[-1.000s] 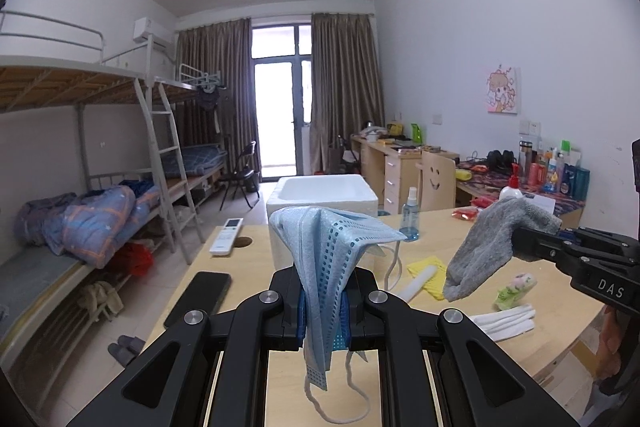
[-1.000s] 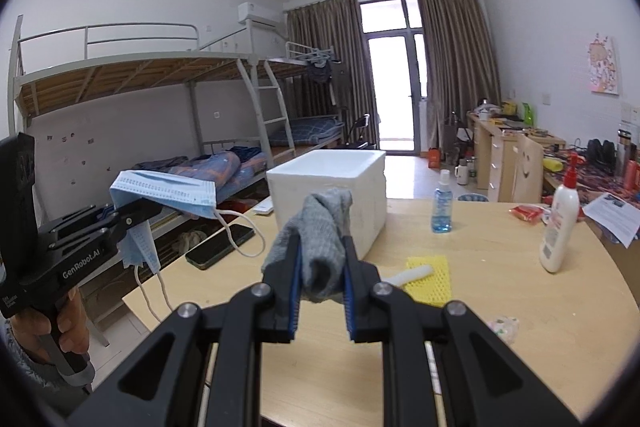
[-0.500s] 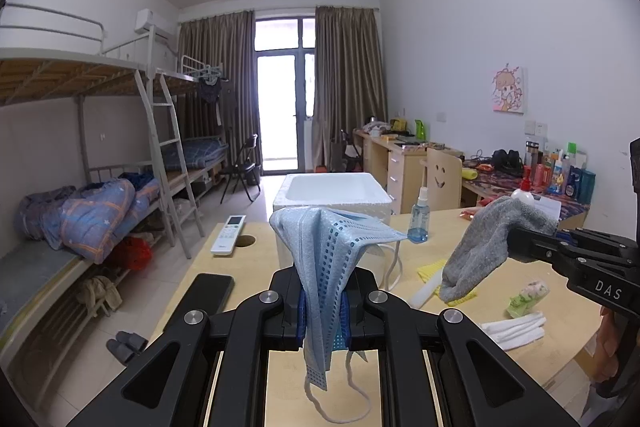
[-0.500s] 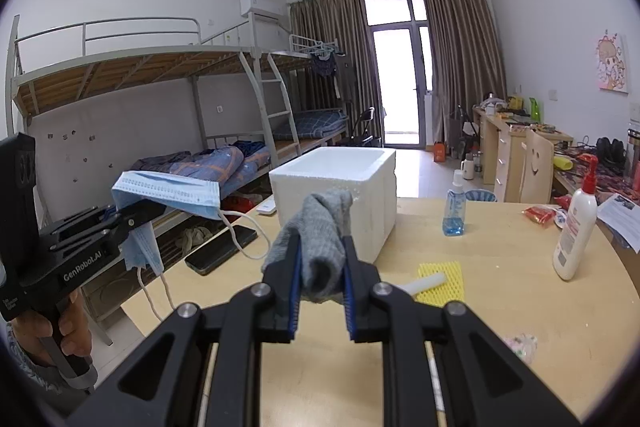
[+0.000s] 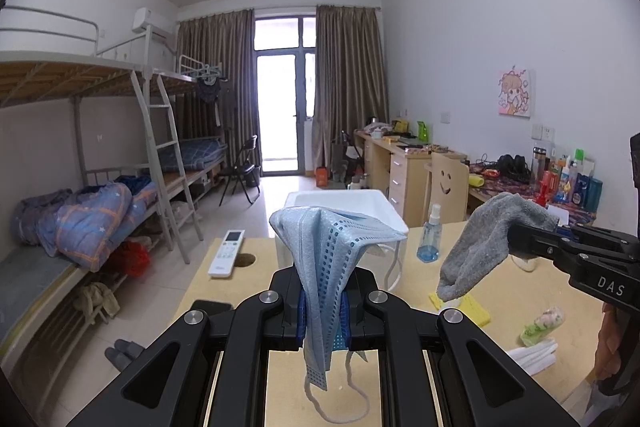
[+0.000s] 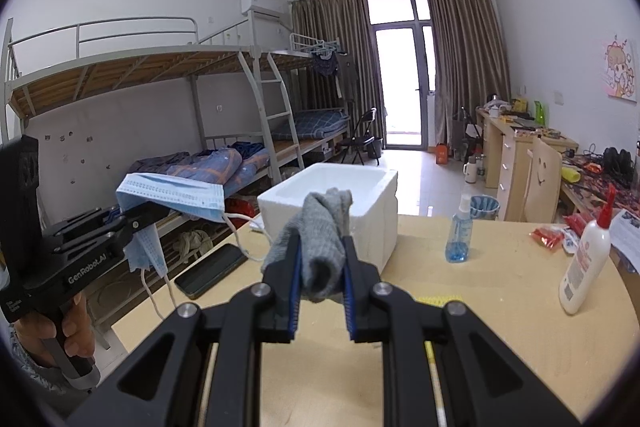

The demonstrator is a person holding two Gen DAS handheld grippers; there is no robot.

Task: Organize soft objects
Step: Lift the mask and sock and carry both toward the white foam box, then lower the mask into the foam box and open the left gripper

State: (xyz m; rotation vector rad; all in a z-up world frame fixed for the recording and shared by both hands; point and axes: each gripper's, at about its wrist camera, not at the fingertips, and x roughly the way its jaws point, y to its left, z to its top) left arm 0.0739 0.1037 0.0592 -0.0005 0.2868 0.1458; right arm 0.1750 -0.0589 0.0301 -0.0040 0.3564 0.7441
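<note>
You are working in a dorm room, bunk beds lining one wall and a pale wooden tabletop (image 5: 516, 291) lying under both tools.

From the left wrist, your left tongs (image 5: 323, 311) are pinching a blue face mask (image 5: 324, 259), jaws nearly together. The mask is hanging in the air above the tabletop, in front of the white foam box (image 5: 340, 203). It is draping over both sides of the grip, pleated and limp, one ear loop dangling below. Expect it to weigh almost nothing and to swing; the bunched middle is giving the surest hold, the loops the poorest. At the right edge the other tool is carrying a grey sock (image 5: 480, 247).

From the right wrist, your right tongs (image 6: 320, 267) are clamping the grey sock (image 6: 324, 247) around its folded middle, jaws narrow on it. It is sitting clear of the tabletop, the box just behind. The knit is looking thick, fuzzy and squashy, unlikely to slip. Off to the left, the mask is hanging from the left tool, held by your hand (image 6: 44, 331).
</note>
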